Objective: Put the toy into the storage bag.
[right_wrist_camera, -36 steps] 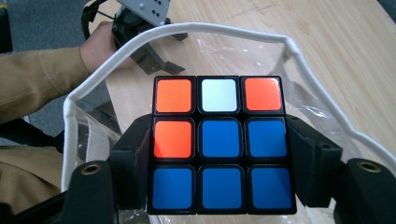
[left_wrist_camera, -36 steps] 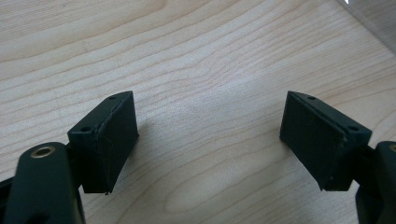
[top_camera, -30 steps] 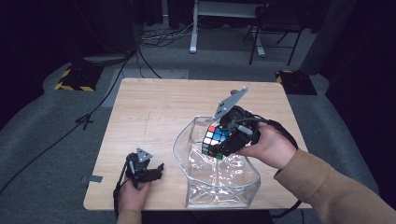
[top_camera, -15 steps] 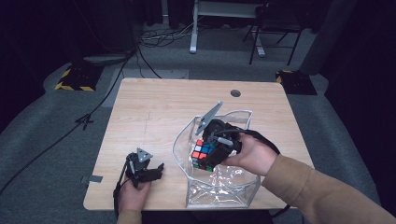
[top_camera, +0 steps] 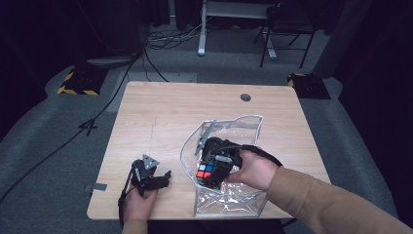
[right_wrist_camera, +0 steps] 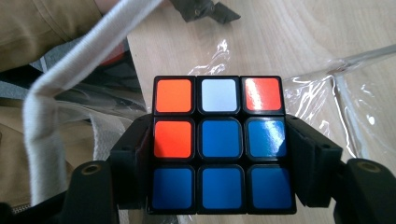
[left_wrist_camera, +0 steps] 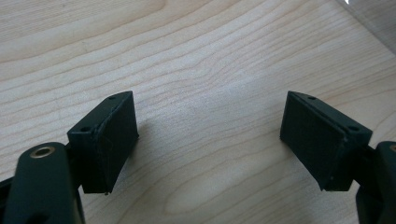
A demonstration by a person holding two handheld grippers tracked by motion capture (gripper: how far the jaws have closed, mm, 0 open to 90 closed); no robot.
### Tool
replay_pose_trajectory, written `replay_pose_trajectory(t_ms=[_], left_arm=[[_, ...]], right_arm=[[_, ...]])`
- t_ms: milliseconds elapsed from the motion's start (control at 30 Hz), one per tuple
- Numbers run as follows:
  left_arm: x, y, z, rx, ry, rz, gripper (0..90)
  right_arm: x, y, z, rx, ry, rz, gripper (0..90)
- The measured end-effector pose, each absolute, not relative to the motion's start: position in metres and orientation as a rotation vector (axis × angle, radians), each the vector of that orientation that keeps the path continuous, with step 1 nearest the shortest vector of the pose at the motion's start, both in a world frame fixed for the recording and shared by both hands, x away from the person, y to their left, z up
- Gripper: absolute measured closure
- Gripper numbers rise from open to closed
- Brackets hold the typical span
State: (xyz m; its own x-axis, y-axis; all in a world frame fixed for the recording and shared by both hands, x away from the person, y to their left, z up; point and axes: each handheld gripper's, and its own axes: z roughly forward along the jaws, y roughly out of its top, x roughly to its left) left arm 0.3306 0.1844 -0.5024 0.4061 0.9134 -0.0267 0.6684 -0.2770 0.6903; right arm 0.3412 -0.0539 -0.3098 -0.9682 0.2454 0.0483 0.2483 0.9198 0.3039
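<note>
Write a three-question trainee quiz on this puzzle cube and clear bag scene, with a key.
1. True or false: the right gripper holds the puzzle cube between its jaws.
2. What lies between the jaws of the left gripper? A. the puzzle cube B. nothing, just bare table C. a strap
3. Fill in: in the high view, the cube sits at the mouth of the clear ____.

Key:
1. True; both pads press on the cube's sides.
2. B; the jaws stand apart over the wooden table.
3. bag
</note>
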Motion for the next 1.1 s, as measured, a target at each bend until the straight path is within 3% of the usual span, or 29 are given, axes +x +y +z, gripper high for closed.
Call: replay_pose_trajectory(t_ms=[1100], left_arm=[[0.331,0.184,-0.502,2.040,1.340,0.497,19.1]], right_arm=[[0.344,-0.048,-0.362,-0.481,-3.016,-0.266,33.8]])
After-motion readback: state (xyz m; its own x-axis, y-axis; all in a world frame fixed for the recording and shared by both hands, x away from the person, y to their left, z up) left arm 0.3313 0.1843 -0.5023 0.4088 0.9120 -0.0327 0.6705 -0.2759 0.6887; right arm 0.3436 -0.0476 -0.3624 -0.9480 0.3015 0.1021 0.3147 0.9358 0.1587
